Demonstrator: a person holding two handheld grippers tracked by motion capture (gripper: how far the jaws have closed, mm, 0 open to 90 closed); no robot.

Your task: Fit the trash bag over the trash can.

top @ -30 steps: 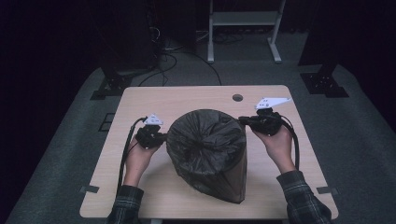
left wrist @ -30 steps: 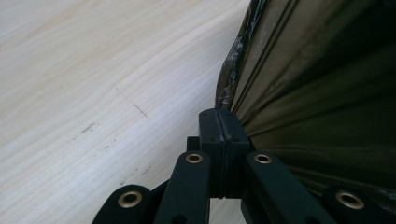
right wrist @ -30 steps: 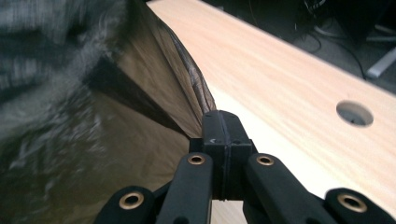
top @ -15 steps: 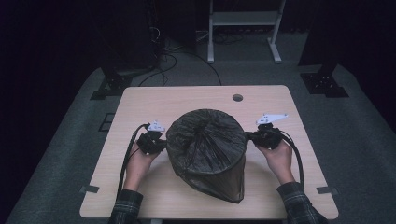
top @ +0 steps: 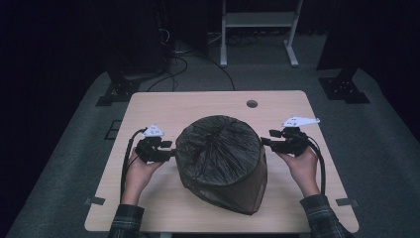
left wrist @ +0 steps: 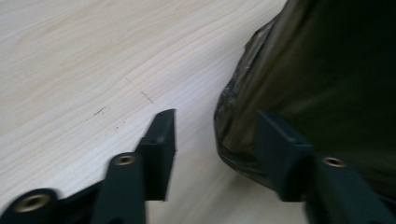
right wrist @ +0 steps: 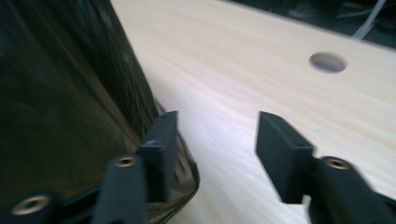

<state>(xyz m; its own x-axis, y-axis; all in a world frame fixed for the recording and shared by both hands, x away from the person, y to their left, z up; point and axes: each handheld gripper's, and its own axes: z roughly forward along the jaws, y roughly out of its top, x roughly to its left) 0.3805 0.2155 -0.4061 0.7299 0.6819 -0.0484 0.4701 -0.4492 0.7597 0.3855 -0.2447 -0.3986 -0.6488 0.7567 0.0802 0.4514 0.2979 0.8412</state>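
Note:
A bin lined with a black plastic bag stands in the middle of the wooden table. My left gripper is at its left side, open, with the bag's edge between and beside its jaws. My right gripper is at the bin's right side, also open, its left jaw against the bag and bare wood between the jaws. Neither gripper holds the bag.
A round cable hole sits in the table near its far edge. Beyond the table stand a white frame, black stands and cables on the grey floor. Bare wood lies behind and to both sides of the bin.
Both grippers have moved toward me and lower along the bin's sides, the right one dropping from near the bin's top rim to its flank.

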